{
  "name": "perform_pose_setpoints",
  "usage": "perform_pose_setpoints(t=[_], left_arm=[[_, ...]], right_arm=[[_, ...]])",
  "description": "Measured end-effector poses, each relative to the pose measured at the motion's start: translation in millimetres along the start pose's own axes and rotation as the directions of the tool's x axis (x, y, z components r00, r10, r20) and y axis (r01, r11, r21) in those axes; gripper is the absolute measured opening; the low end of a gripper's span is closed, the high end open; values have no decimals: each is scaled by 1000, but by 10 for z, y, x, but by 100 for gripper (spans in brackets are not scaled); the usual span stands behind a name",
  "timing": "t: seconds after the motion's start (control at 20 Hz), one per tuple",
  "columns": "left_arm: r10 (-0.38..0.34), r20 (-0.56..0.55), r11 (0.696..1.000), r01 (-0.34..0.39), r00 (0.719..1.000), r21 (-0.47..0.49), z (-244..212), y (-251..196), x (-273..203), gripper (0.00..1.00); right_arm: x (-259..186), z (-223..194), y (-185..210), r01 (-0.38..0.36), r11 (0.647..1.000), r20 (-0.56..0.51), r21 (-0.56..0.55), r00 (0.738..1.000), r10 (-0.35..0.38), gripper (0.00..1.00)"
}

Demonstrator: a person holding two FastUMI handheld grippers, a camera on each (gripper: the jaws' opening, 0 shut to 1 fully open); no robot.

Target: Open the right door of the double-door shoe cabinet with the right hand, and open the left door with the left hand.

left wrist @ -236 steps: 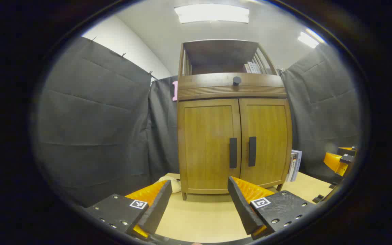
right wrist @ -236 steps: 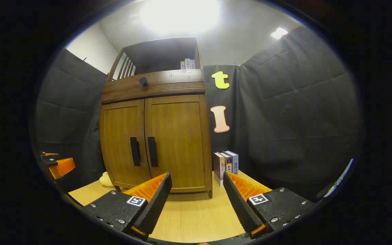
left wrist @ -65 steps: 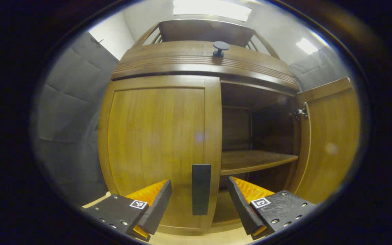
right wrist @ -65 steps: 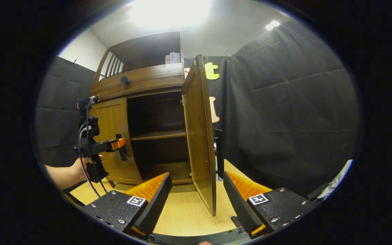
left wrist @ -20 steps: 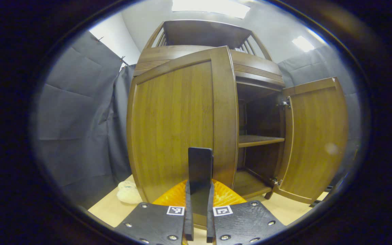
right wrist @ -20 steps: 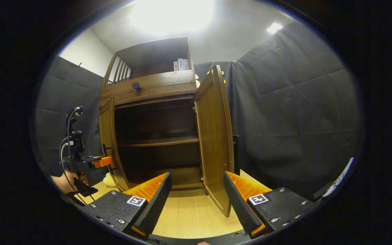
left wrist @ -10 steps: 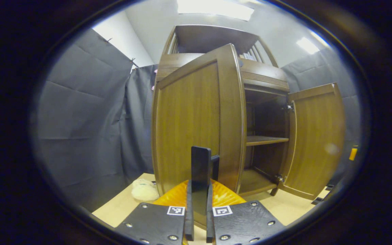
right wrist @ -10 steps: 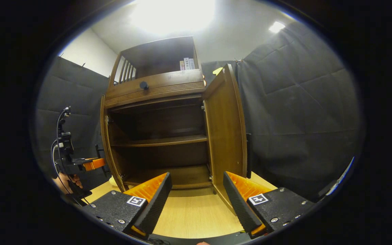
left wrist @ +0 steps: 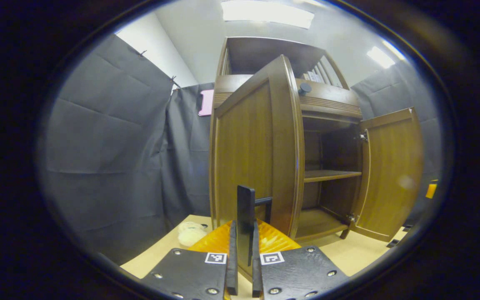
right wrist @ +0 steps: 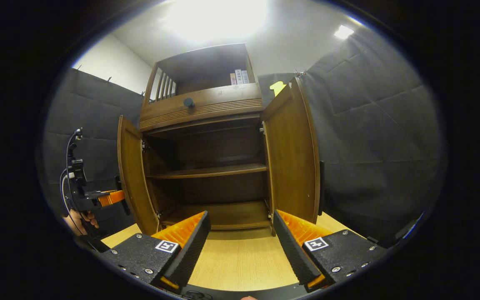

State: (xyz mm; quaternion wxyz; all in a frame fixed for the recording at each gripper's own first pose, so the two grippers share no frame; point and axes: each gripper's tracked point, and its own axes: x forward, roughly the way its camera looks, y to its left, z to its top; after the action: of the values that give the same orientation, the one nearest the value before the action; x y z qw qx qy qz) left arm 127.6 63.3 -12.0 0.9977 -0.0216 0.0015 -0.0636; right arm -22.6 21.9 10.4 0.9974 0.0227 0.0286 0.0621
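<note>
shoe cabinet (right wrist: 206,108) doors open, shelves (right wrist: 211,171) bare

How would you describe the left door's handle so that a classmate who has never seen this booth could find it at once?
Find the wooden shoe cabinet with both doors swung open. On the outer face of its left door, near the free edge, stands a dark upright bar handle. It is the one clamped between the left gripper fingers.

The left gripper view sits close against the left door (left wrist: 248,158); the right gripper view faces the cabinet (right wrist: 206,104) from farther back.
</note>
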Motion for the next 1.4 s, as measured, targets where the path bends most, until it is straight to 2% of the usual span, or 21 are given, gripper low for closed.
perform_pose_setpoints(t=[0.65,0.95,1.0,1.05,1.1,1.15,1.25,1.3,1.35,1.4], left_arm=[[163,7,987,-163,987,15,-41,844,-255,14],[266,36,962,-267,963,46,114,1295,-524,14],[285,45,957,-287,957,48,154,1363,-600,19],[296,57,953,-299,954,48,227,1414,-668,14],[286,62,957,-288,956,35,278,1381,-739,14],[284,67,958,-287,956,26,331,1351,-811,20],[274,85,961,-276,958,16,432,1314,-844,20],[262,94,964,-264,961,12,492,1235,-911,20],[254,102,966,-257,962,13,542,1122,-985,20],[243,104,969,-245,964,11,546,932,-1064,14]], right_arm=[[96,-57,251,-56,998,-20,-7,998,55,94],[156,-37,311,-73,997,-14,-10,997,73,93],[167,-24,311,-74,997,-13,-9,997,74,94],[172,-20,313,-76,997,-12,-7,997,76,94],[177,-10,305,-75,997,-12,-5,997,75,94],[185,8,297,-74,997,-11,-5,997,74,94],[178,24,269,-65,998,-6,-9,998,65,91],[168,52,242,-57,998,-2,-9,998,57,94],[152,72,202,-48,999,1,-9,999,48,91],[140,85,172,-40,999,3,-7,999,40,93]])
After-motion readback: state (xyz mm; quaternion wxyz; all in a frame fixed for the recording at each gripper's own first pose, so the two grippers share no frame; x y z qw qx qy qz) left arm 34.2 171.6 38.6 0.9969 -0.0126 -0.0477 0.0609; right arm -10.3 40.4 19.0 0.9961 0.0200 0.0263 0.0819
